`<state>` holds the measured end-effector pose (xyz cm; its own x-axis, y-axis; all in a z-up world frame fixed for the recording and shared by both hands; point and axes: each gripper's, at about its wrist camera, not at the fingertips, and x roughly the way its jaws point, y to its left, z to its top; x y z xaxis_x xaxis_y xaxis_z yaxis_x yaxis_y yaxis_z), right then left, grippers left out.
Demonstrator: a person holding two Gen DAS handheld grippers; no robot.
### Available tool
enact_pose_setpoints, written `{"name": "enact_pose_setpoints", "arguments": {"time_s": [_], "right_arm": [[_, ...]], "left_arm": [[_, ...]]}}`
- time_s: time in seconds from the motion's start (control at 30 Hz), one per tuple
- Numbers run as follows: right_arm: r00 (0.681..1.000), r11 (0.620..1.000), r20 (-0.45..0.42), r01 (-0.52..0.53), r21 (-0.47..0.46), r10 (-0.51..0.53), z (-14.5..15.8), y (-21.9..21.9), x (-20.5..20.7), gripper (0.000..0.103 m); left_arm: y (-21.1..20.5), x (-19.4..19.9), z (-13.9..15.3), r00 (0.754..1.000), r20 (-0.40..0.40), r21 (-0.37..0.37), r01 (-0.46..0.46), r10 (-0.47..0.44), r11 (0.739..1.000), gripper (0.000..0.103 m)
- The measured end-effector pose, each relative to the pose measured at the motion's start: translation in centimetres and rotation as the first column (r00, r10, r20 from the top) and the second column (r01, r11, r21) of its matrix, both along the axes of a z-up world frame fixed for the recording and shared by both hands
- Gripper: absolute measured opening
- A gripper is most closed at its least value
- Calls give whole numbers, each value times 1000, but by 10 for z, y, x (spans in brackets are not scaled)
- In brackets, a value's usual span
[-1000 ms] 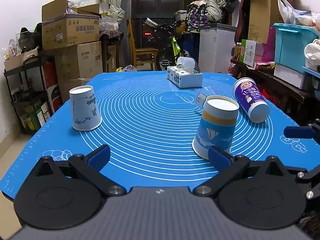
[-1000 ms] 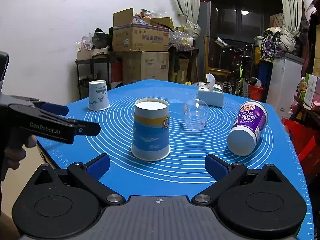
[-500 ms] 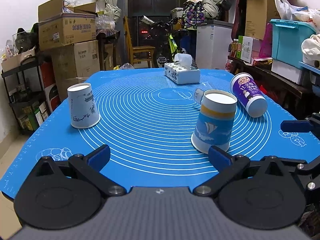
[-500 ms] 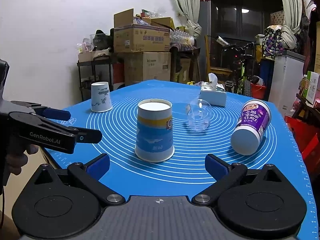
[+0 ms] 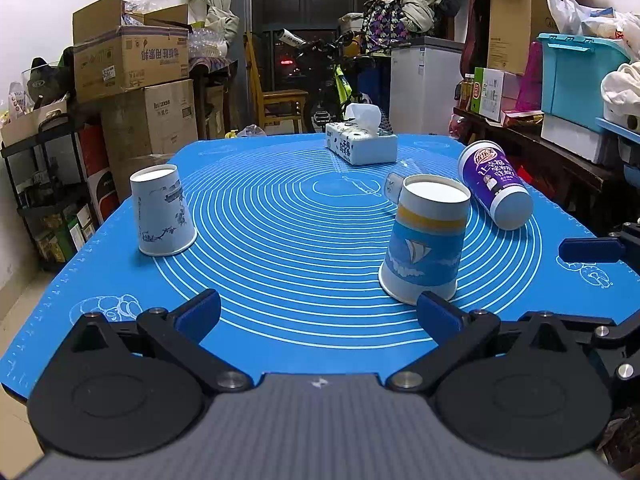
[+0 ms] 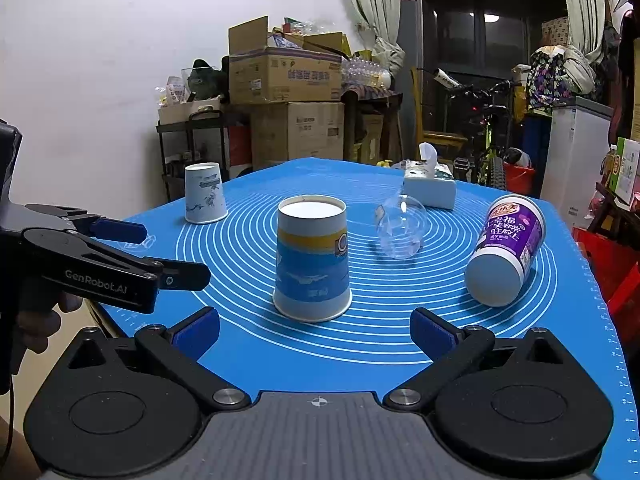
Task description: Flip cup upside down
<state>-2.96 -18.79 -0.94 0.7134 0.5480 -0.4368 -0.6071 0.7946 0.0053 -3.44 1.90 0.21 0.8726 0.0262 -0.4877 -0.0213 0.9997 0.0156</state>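
1. My right gripper (image 6: 316,326) and left gripper (image 5: 318,316) both hang spread wide, holding nothing.
2. The blue-and-yellow paper cup with a sailboat (image 6: 312,258) stands mouth-down near the blue silicone mat (image 6: 400,344)'s front edge.
3. The white paper cup (image 5: 162,210) at the left edge looks inverted too.
4. The purple cup (image 6: 506,250) lies sideways near the right edge; probably that remains.

"GenRobot.AI" stands in pale letters along the black side of the left gripper (image 6: 120,252). The purple cup (image 6: 506,250) lying on its side carries Chinese print too small to read. The cardboard boxes (image 6: 286,76) bear printed characters, likewise unreadable.
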Motion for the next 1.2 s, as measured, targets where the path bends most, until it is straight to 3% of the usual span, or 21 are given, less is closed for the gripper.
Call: {"name": "enact_pose_setpoints", "arguments": {"time_s": [1.2], "right_arm": [[1000,1000,-20,-2,-1,2,-2,-2,2,101]], "left_arm": [[-6,3,-4,1000,-16,5,3,-3,1000,103]]}}
